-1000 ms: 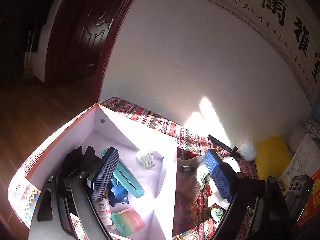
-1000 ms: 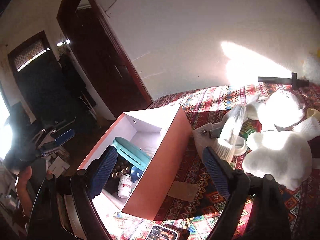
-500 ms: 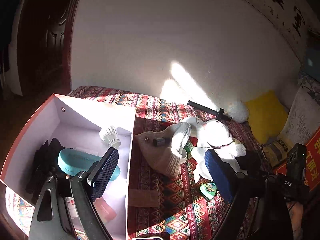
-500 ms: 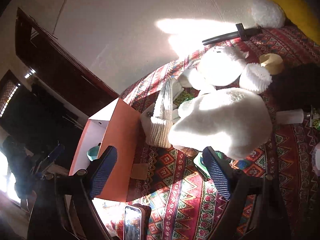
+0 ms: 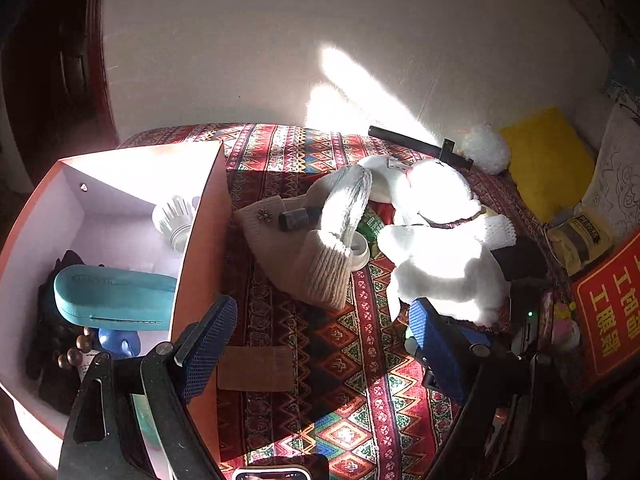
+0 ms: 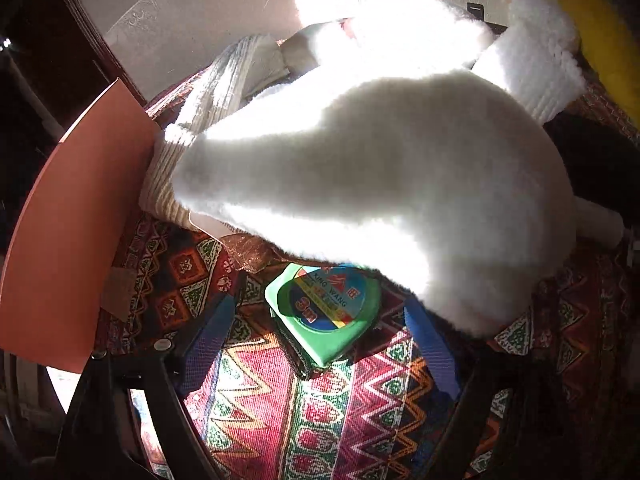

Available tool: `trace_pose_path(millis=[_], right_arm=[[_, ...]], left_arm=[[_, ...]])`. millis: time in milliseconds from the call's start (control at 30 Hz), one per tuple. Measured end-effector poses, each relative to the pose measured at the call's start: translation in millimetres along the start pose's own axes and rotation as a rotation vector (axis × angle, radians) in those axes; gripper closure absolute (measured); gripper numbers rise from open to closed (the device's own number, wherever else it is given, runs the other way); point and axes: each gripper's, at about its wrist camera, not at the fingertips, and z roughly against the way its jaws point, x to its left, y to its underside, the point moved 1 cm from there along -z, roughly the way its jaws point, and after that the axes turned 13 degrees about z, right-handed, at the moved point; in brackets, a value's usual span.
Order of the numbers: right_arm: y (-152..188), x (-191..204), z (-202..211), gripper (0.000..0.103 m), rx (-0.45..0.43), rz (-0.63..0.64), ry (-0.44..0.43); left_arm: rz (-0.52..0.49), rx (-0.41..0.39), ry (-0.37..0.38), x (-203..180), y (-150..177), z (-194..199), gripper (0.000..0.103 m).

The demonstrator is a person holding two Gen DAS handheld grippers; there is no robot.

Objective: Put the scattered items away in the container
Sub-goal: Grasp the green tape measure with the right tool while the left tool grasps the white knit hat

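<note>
a: container (image 5: 200,248) first: an orange-sided box with a pale lining, at nine o'clock in the left wrist view, standing on the patterned cloth (image 5: 340,380). its near corner is cut off by the frame and by the left gripper (image 5: 320,344).

b: what's inside?

a: a teal case (image 5: 116,300), a white shuttlecock (image 5: 174,220) in the far corner, something dark (image 5: 52,340) along the left wall, a blue object (image 5: 120,344) and a few wooden beads (image 5: 76,350). the dark thing is too shadowed to name.

b: and outside it?

a: a beige knit hat (image 5: 316,248) just beside the box wall toward two o'clock, with a small dark object (image 5: 296,218) lying on it. a white plush toy (image 5: 436,252) lies against the hat, blown out by sun so its shape is hard to read.

b: the right view?

a: the plush fills the twelve o'clock half. a green tape measure (image 6: 324,312) lies on the cloth with its top edge tucked under the plush. the right gripper (image 6: 324,356) has its jaws spread wide on either side of the tape measure, not touching it.

b: and the left one?

a: spread wide too, nothing between the blue pads (image 5: 208,344), above bare cloth and a flat brown card (image 5: 256,368). a phone (image 5: 272,474) is cut off at six o'clock.
</note>
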Motion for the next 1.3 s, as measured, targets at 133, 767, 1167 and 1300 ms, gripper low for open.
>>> trace_pose_path(millis=[133,767,1167,1300], right_arm=[[-1,3,-15,0.031,-0.001,0.069,0.035],[73,-54,66,0.042,0.02,-0.16,-0.353],[60,-57,44,0.043,0.065,-0.109,-0.378],[58,-58,40,0.043,0.07,-0.114,-0.388]], left_arm=[[-0.009,0.009,-0.025,-2,-1,-10,0.015],[-0.238,0.038,-0.24,-42,-5,-110,0.015],[-0.052,0.199,-0.188,-3,-20,-189,0.042],[-0.001,0.179,-0.138,-5,-26,-165,0.065]])
